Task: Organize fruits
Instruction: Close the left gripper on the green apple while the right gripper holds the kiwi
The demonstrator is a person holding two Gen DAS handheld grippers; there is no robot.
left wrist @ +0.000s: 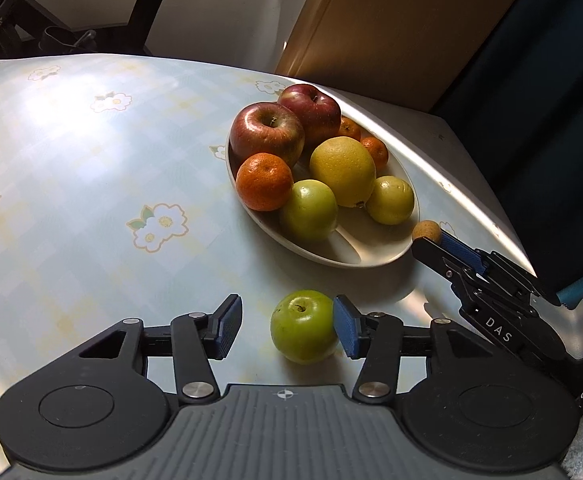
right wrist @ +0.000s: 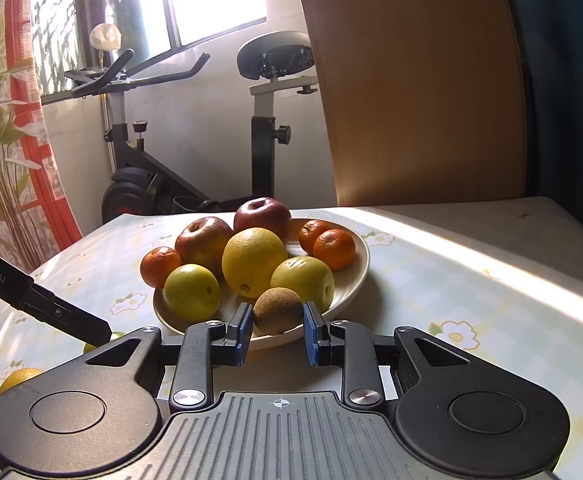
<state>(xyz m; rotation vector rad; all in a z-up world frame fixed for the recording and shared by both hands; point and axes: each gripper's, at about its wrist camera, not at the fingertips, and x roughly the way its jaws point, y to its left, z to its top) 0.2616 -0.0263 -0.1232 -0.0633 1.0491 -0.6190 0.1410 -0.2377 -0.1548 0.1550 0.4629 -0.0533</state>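
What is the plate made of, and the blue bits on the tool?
The plate looks like glazed ceramic, maybe melamine: cream, smooth, with a soft shine along the rim. The pictures can't settle which. The blue pads on the left tool look like rubber or soft plastic: matte, with a fine bumpy grid for grip. They sit on black arms that look like hard plastic.

we see a glossy plate (right wrist: pixel 357 258), shiny apples (left wrist: pixel 267 132), a dimpled orange (right wrist: pixel 253 260), a rough matt kiwi (right wrist: pixel 277 314), a sheeny tablecloth (left wrist: pixel 71 160), and matt black plastic grippers with ribbed blue pads (left wrist: pixel 227 330).
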